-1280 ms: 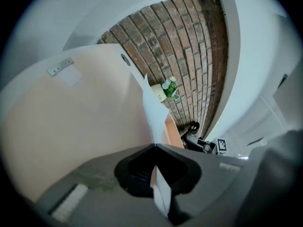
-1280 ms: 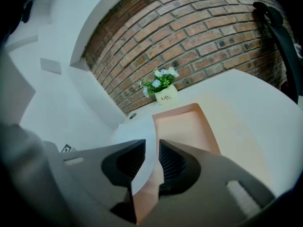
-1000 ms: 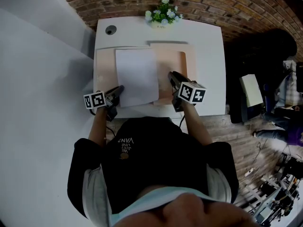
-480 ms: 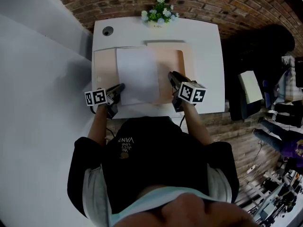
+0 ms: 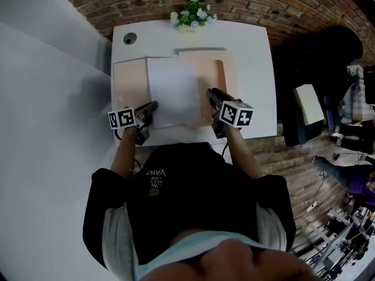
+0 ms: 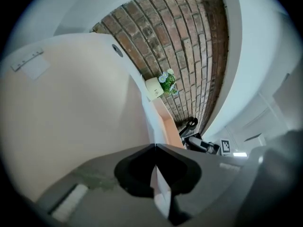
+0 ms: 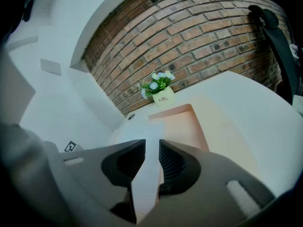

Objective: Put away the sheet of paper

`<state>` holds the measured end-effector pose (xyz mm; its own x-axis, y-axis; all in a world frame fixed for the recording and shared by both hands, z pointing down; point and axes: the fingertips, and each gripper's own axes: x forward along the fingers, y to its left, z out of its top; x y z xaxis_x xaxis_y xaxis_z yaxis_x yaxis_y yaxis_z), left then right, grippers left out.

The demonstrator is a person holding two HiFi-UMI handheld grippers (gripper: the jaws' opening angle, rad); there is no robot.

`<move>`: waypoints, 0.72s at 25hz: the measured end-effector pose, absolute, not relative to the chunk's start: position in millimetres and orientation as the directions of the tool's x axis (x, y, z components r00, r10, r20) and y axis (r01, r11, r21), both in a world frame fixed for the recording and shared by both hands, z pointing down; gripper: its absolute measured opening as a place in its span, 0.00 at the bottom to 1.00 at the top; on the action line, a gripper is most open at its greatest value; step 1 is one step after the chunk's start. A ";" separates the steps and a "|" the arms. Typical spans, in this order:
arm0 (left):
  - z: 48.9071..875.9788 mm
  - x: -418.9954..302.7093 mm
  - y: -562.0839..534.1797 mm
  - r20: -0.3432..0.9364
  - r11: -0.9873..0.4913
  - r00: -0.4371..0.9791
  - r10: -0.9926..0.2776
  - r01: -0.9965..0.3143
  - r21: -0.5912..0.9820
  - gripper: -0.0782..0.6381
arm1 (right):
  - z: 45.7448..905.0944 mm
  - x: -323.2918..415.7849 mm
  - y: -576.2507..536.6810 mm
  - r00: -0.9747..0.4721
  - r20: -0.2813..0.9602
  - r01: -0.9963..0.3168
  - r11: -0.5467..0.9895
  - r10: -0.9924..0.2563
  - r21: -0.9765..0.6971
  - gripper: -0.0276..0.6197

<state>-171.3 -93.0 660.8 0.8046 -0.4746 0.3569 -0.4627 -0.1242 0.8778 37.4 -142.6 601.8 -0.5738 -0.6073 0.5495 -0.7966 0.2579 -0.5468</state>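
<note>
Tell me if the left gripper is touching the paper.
Touching. The left gripper view shows the left gripper with its jaws shut on the paper, a white strip pinched between them.

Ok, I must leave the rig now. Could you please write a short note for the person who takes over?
Left tongs: shut on the near left corner of the sheet of paper.
Right tongs: open, jaws a little apart, by the sheet's right edge, gripping nothing.
The sheet lies across the open peach folder on the white table.
Done: sheet gripped at one corner.
Left: put the sheet away, probably into the folder, then release.
</note>
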 end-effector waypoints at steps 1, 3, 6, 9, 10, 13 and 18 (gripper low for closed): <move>660.1 -168.2 -93.3 0.353 -0.125 0.806 -0.474 -0.459 0.880 0.11 | 601.7 37.7 -142.1 -0.573 0.551 -0.797 0.258 -0.606 -0.546 0.18; 659.1 -162.5 -93.7 0.348 -0.127 0.810 -0.472 -0.453 0.882 0.11 | 601.4 38.1 -141.2 -0.573 0.553 -0.798 0.259 -0.605 -0.544 0.18; 659.5 -153.7 -95.3 0.343 -0.131 0.815 -0.467 -0.448 0.885 0.11 | 602.0 39.3 -140.9 -0.572 0.555 -0.799 0.257 -0.604 -0.543 0.18; 660.3 -145.1 -95.4 0.340 -0.131 0.818 -0.463 -0.443 0.887 0.11 | 602.0 41.1 -139.8 -0.572 0.553 -0.799 0.258 -0.606 -0.543 0.18; 660.5 -142.6 -95.2 0.340 -0.132 0.819 -0.462 -0.442 0.887 0.11 | 601.7 41.7 -139.2 -0.572 0.552 -0.799 0.259 -0.606 -0.544 0.18; 661.2 -136.9 -95.7 0.338 -0.135 0.820 -0.461 -0.442 0.887 0.11 | 601.2 43.7 -138.1 -0.572 0.549 -0.798 0.260 -0.609 -0.543 0.18; 660.6 -130.1 -96.0 0.342 -0.133 0.818 -0.462 -0.445 0.886 0.11 | 600.0 48.1 -135.6 -0.570 0.548 -0.799 0.258 -0.611 -0.544 0.18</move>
